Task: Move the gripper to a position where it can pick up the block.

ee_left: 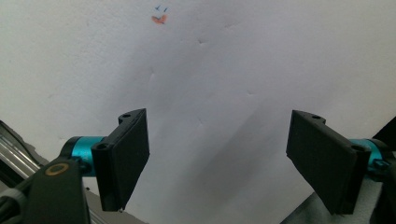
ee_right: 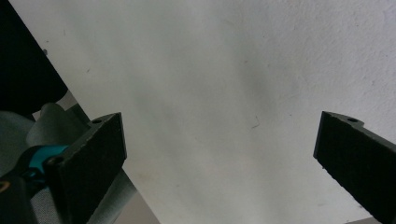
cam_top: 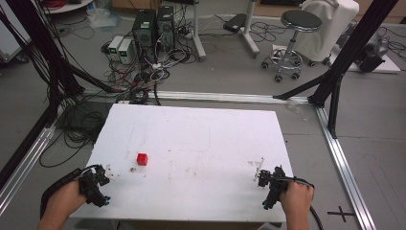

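A small red cube [cam_top: 142,159] sits on the white table [cam_top: 201,134], left of the middle. My left gripper [cam_top: 98,184] rests at the table's front left corner, a short way left of and nearer than the cube. In the left gripper view its jaws stand wide apart over bare white surface, so the left gripper [ee_left: 217,154] is open and holds nothing. My right gripper [cam_top: 269,184] lies near the front right edge, far from the cube. In the right gripper view the right gripper [ee_right: 219,163] is also open, with only white tabletop between its jaws.
A thin pale stick [cam_top: 259,168] lies by the right gripper. Small marks [ee_left: 159,17] stain the table ahead of the left gripper. Beyond the table are computer towers [cam_top: 154,26], tangled cables [cam_top: 139,79], a stool [cam_top: 296,28] and black frame legs [cam_top: 335,81].
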Available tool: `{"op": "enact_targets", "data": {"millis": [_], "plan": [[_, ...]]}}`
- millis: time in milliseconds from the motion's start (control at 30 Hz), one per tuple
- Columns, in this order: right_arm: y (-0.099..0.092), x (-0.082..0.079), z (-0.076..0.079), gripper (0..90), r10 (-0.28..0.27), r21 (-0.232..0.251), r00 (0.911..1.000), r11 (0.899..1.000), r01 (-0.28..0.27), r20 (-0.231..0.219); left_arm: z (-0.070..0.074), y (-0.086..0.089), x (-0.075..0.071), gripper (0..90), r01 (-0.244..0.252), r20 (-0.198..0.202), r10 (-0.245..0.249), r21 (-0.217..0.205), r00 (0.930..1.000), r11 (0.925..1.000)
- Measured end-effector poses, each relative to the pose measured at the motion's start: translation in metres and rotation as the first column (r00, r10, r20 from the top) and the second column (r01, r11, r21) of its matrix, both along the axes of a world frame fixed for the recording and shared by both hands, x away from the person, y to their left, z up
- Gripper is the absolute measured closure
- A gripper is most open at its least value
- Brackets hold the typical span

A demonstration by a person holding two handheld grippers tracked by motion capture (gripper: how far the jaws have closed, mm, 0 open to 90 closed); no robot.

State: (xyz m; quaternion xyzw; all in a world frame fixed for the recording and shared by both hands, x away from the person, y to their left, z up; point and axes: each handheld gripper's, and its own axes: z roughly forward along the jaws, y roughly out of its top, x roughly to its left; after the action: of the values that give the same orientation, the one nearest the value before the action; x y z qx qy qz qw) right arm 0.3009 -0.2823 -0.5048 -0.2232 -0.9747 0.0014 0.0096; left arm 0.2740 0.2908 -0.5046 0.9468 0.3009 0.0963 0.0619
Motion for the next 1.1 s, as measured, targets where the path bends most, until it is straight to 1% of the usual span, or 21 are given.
{"op": "enact_targets", "data": {"millis": [67,300,333,467,633,700,833,933,967,1000,1033,1067,1100], "plan": [[0.000,0.000,0.001,1.6,-0.001,0.003,1.0000,1.000,0.001,0.003,0.000,0.000,0.000,21.6,-0.002,0.000,0.002,-0.003,1.0000,1.0000],[-0.001,-0.001,0.001,1.6,-0.006,0.007,1.0000,1.000,0.006,0.001,0.001,-0.001,0.000,21.5,0.008,-0.005,-0.008,0.007,1.0000,0.9999],[-0.001,-0.001,0.001,1.6,0.002,0.010,1.0000,1.000,-0.002,-0.002,0.001,-0.001,-0.001,21.5,0.006,-0.003,-0.006,0.009,1.0000,0.9999],[-0.001,-0.001,0.001,1.6,-0.001,0.013,1.0000,1.000,0.001,-0.001,-0.002,-0.004,-0.001,21.5,0.018,-0.013,-0.018,0.014,0.9998,0.9997],[-0.003,-0.002,0.001,1.5,-0.006,0.017,1.0000,1.000,0.006,0.001,-0.003,-0.008,0.001,21.6,0.025,-0.013,-0.025,0.018,0.9996,0.9995],[-0.004,-0.002,0.002,1.6,-0.015,0.022,0.9999,1.000,0.015,0.003,-0.004,-0.014,0.003,21.6,0.064,-0.021,-0.064,0.025,0.9977,0.9976],[-0.005,-0.001,0.001,1.6,-0.011,0.028,0.9999,1.000,0.011,0.007,-0.002,-0.021,0.007,21.6,0.091,-0.019,-0.091,0.051,0.9957,0.9945],[-0.006,-0.001,0.000,1.6,-0.011,0.027,0.9999,1.000,0.011,0.004,0.000,-0.024,0.010,21.6,0.099,-0.019,-0.098,0.041,0.9950,0.9942],[-0.007,-0.001,0.000,1.6,-0.015,0.027,0.9999,1.000,0.015,0.000,0.003,-0.027,0.014,21.4,0.121,-0.014,-0.121,0.040,0.9926,0.9918],[-0.007,-0.001,0.000,1.6,-0.013,0.029,0.9999,1.000,0.013,0.000,0.003,-0.027,0.014,21.3,0.121,-0.014,-0.121,0.040,0.9926,0.9918],[-0.007,-0.001,0.000,1.6,-0.014,0.028,0.9999,1.000,0.014,0.000,0.007,-0.030,0.017,21.3,0.144,-0.003,-0.145,0.053,0.9895,0.9881],[-0.008,-0.001,0.000,1.6,-0.018,0.028,0.9998,0.999,0.018,0.002,0.009,-0.031,0.019,21.3,0.165,-0.002,-0.165,0.067,0.9863,0.9840],[-0.008,-0.001,0.000,1.6,-0.017,0.030,0.9998,0.999,0.017,0.002,0.009,-0.031,0.019,21.3,0.165,-0.002,-0.165,0.067,0.9863,0.9840]]}}
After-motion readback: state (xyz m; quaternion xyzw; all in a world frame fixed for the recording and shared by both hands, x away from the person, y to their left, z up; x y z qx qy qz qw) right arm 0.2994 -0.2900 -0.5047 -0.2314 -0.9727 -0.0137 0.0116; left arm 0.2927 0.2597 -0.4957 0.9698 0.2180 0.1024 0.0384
